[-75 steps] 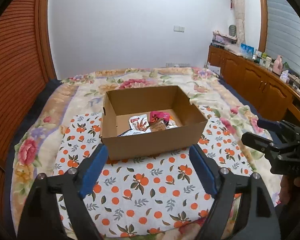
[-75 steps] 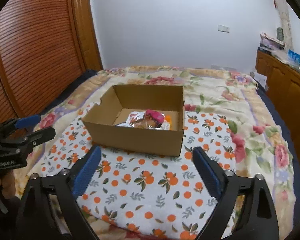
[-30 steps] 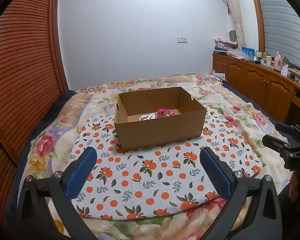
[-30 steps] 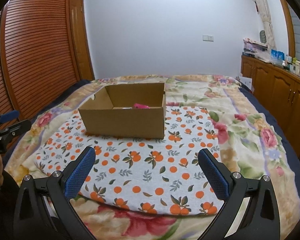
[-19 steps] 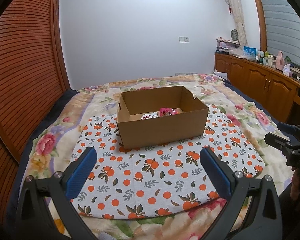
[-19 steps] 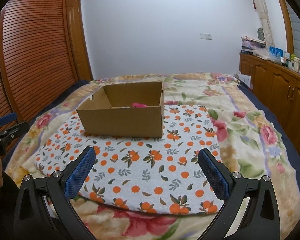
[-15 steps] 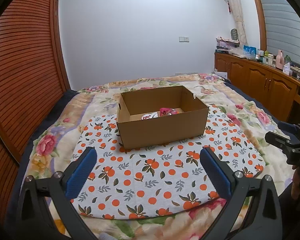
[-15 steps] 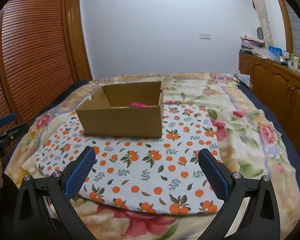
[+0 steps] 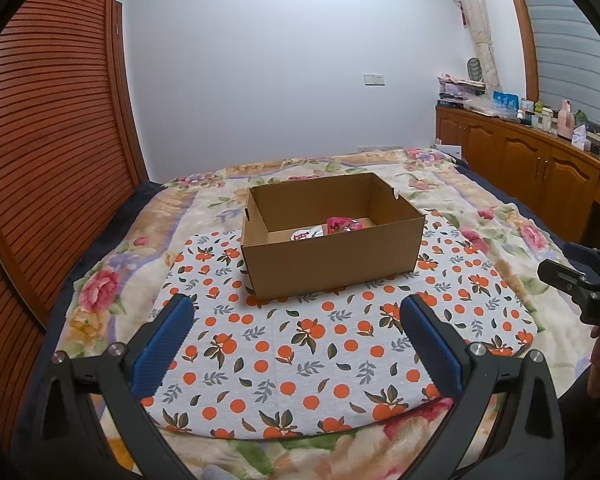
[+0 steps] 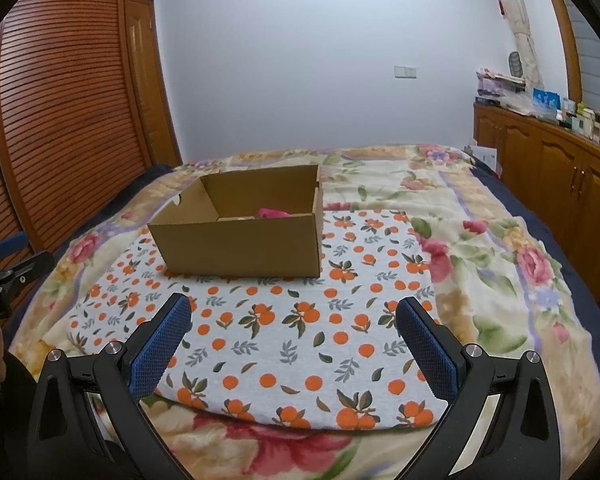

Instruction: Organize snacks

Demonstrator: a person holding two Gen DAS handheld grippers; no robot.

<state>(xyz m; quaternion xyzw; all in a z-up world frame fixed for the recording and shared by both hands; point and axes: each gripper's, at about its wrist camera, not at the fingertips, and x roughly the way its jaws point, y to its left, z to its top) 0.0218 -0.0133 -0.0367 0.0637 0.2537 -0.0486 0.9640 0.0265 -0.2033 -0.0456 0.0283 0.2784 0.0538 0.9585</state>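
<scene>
Floral bedspread (image 9: 452,200) covers the bed; an orange-print cloth (image 9: 300,344) lies on it. Open cardboard box (image 9: 332,264) stands on the cloth's far part, holding snack packets (image 9: 324,230) (one pink, one silver). Left gripper (image 9: 296,320) and right gripper (image 10: 294,318) both hover near the cloth's near edge, fingers spread wide, holding nothing.

Open cardboard box (image 10: 242,236) at centre frame on an orange-print cloth (image 10: 300,320) over a flowered blanket (image 10: 500,248); pink packet (image 10: 274,213) showing inside. Right gripper (image 10: 293,324) at the bottom, blue pads wide apart, empty. Left gripper (image 10: 4,268) at the left edge.
</scene>
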